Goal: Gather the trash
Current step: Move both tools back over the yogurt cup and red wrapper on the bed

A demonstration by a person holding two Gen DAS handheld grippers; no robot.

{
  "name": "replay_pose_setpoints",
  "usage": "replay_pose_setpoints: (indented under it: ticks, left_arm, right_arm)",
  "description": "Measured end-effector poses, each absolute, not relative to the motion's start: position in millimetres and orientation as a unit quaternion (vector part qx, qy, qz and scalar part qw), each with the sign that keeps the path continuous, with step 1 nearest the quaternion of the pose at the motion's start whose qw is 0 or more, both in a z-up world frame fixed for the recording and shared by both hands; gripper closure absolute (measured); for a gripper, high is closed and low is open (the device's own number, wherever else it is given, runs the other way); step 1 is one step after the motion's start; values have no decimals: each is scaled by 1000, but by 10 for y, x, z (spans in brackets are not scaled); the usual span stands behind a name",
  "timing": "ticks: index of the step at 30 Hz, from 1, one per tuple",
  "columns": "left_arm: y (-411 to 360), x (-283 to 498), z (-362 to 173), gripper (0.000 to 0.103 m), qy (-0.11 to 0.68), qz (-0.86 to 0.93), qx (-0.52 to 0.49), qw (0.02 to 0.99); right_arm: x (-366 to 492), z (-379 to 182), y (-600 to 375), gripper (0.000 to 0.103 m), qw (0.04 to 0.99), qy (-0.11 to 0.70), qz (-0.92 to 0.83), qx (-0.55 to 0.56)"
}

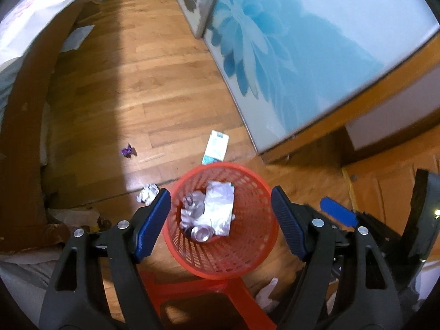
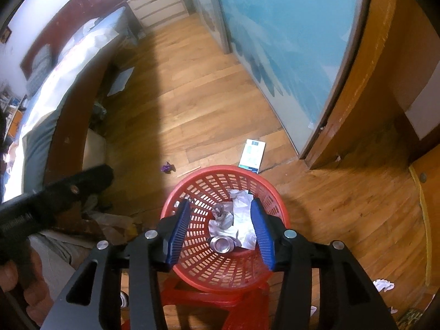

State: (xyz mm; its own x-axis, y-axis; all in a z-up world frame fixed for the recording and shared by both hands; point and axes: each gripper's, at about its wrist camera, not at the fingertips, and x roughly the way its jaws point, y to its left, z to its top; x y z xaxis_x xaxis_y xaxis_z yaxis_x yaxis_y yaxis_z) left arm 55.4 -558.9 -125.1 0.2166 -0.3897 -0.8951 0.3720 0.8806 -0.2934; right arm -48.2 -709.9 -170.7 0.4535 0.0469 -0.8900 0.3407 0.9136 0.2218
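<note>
The left gripper [image 1: 220, 222] hangs directly over the red basket [image 1: 255, 258], its blue pads spread wide with nothing between them. The right gripper [image 2: 222, 233] is likewise parted and empty above the same basket [image 2: 192, 258], a little narrower in its gap. The basket stands on a red stool [image 1: 192, 288].

Inside the basket lie crumpled white paper [image 1: 220, 206] and a crushed drink can [image 1: 202, 233].

Trash not yet collected sits on the wooden floor [image 1: 165, 82] around the basket: a crumpled paper ball [image 1: 147, 194] just beside its left side, a flat white-and-teal carton [image 1: 216, 147] just beyond its far rim, a small purple wrapper [image 1: 128, 151] farther off to the far left, and white scraps [image 2: 383, 284] near its right.

Risks, as I judge them: the basket looks lightly perched on the stool, so a gripper lowered carelessly could clip the rim and tip it, spilling everything. The flat carton may slide away under the pads, and the tiny wrapper could slip out on the way back
</note>
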Motion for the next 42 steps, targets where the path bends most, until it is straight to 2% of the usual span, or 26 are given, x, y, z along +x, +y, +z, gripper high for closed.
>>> replay_pose_setpoints:
  ticks: [5,8,15,22,27,30,33,36,39,42]
  left_arm:
    - [-5074,700,-827,28,524,-226,-48,820]
    - [-4486,777,-489,28,474,-190,-91,855]
    - [-2627,750,56,23,374,-67,-158,911]
    - [-1077,577,-188,22,342,16,-194,920]
    - [-309,683,-410,22,334,21,-198,921]
    - [72,866,-422,22,324,16,-221,920]
    - [284,1029,-453,22,318,7,-200,927]
    - [398,1183,-530,22,328,-4,-174,929]
    - [479,1309,-567,22,334,-21,-165,928]
    - [553,1418,-632,22,333,-17,-142,932]
  right_arm:
    - [-263,-1480,-6821,49,844,504,-62,171]
    - [-46,-1254,-6529,47,858,488,-36,153]
    - [627,-714,-5390,43,887,446,50,107]
    - [1198,-419,-3858,43,900,412,136,47]
    - [1598,-243,-2748,41,901,383,204,14]
    - [1946,-159,-2121,38,889,384,245,38]
    - [2223,-123,-1630,38,879,390,268,67]
    - [2567,-180,-1140,41,871,398,278,77]
    - [2905,-319,-734,53,859,417,283,89]
    - [3133,-532,-540,55,847,439,283,97]
